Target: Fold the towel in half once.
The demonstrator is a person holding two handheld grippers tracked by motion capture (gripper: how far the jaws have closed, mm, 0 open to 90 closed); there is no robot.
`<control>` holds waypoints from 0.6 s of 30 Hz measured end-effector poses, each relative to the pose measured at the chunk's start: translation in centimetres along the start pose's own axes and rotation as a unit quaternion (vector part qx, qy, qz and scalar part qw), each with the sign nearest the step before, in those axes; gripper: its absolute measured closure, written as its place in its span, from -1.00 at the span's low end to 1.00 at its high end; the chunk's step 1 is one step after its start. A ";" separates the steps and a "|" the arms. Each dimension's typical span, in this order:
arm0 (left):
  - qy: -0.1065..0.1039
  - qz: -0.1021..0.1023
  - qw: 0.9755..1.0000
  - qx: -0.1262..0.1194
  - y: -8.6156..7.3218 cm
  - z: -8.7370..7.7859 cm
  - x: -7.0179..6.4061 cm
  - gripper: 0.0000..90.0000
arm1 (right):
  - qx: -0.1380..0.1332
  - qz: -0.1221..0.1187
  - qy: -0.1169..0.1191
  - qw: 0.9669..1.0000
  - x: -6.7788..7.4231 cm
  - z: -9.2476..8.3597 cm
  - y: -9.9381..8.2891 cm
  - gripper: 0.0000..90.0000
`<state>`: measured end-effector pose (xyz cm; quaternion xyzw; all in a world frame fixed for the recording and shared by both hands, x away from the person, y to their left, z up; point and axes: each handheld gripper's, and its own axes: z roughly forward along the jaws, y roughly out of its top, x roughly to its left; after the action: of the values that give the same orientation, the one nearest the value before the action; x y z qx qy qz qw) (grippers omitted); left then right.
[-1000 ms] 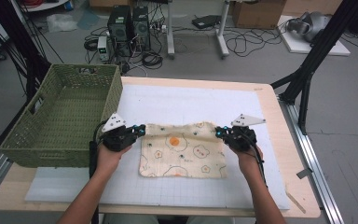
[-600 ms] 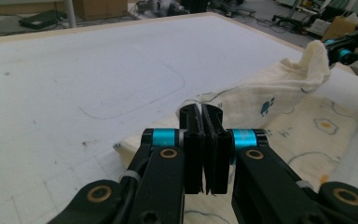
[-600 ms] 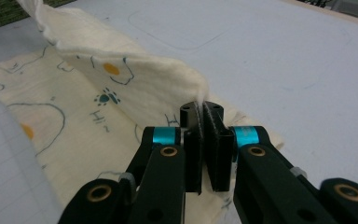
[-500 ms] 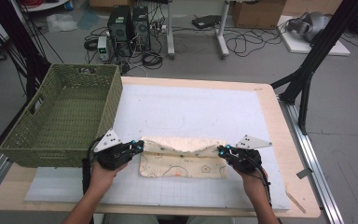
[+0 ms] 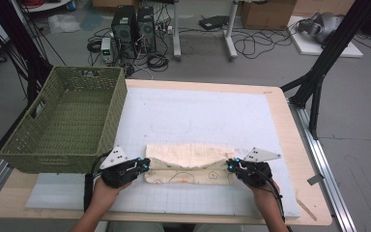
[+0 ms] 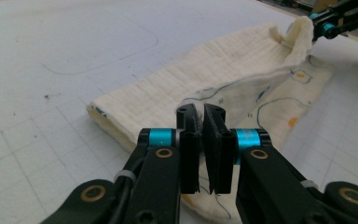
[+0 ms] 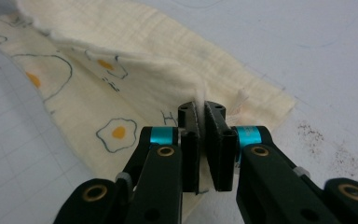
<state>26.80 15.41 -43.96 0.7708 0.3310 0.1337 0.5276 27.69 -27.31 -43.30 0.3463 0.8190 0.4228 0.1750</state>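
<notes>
Left gripper (image 6: 201,114) pinching cloth (image 5: 188,157) corner, jaws easing | right gripper (image 7: 201,112) clamps opposite corner

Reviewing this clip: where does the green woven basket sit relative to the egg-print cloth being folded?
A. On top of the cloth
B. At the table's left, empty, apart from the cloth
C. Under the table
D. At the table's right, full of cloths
B: in the high view the green basket stands empty at the table's left edge, clear of the cloth.

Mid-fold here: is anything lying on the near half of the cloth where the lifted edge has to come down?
Nothing visible does. The cream muslin cloth with fried-egg prints has its near strip bare between the left gripper and the right gripper. The green woven basket stands off to the left.
</notes>
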 end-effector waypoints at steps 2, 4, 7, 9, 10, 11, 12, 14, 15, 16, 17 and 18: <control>-0.004 -0.018 1.000 0.002 -0.1 0.0 0.3 0.42 | 0.006 -0.001 -0.003 1.000 0.0 0.1 -0.1 0.78; -0.001 -0.038 0.999 -0.002 -0.1 -0.1 0.7 0.13 | 0.014 -0.006 -0.001 1.000 0.1 0.1 -0.2 0.65; 0.005 -0.057 0.998 -0.027 0.2 -0.8 1.2 0.01 | 0.012 -0.006 -0.011 1.000 0.1 -0.4 -0.3 0.46; 0.007 -0.060 0.998 -0.034 0.2 -1.1 1.5 0.00 | 0.006 0.003 -0.017 1.000 -0.2 -0.9 -0.5 0.35; 0.011 -0.061 0.997 -0.036 0.3 -1.2 1.5 0.00 | 0.007 0.006 -0.019 1.000 -0.3 -1.1 -0.6 0.31; 0.014 -0.062 0.997 -0.040 0.3 -1.3 1.6 0.00 | 0.006 0.008 -0.024 1.000 -0.4 -1.4 -0.8 0.29; 0.017 -0.065 0.997 -0.041 0.3 -1.3 1.7 0.00 | 0.005 0.012 -0.024 1.000 -0.5 -1.8 -1.0 0.28; 0.020 -0.066 0.997 -0.039 0.4 -1.2 1.8 0.01 | -0.003 0.015 -0.035 0.999 -0.8 -2.7 -1.2 0.26; 0.021 -0.068 0.997 -0.035 0.5 -1.1 1.8 0.02 | -0.009 0.019 -0.043 0.999 -1.0 -3.1 -1.3 0.25; 0.025 -0.068 0.997 -0.031 0.6 -0.8 1.8 0.05 | -0.015 0.021 -0.048 0.998 -1.3 -3.5 -1.3 0.25; 0.030 -0.067 0.997 -0.022 0.7 -0.6 1.9 0.08 | -0.025 0.029 -0.051 0.998 -1.5 -3.8 -1.4 0.24; 0.033 -0.064 0.997 -0.015 0.8 -0.2 2.0 0.09 | -0.033 0.034 -0.053 0.997 -1.7 -4.1 -1.4 0.24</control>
<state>28.40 16.70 -43.46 0.7352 0.3947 0.1303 0.5354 25.90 -31.38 -42.07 0.3902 0.7816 0.4365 0.2153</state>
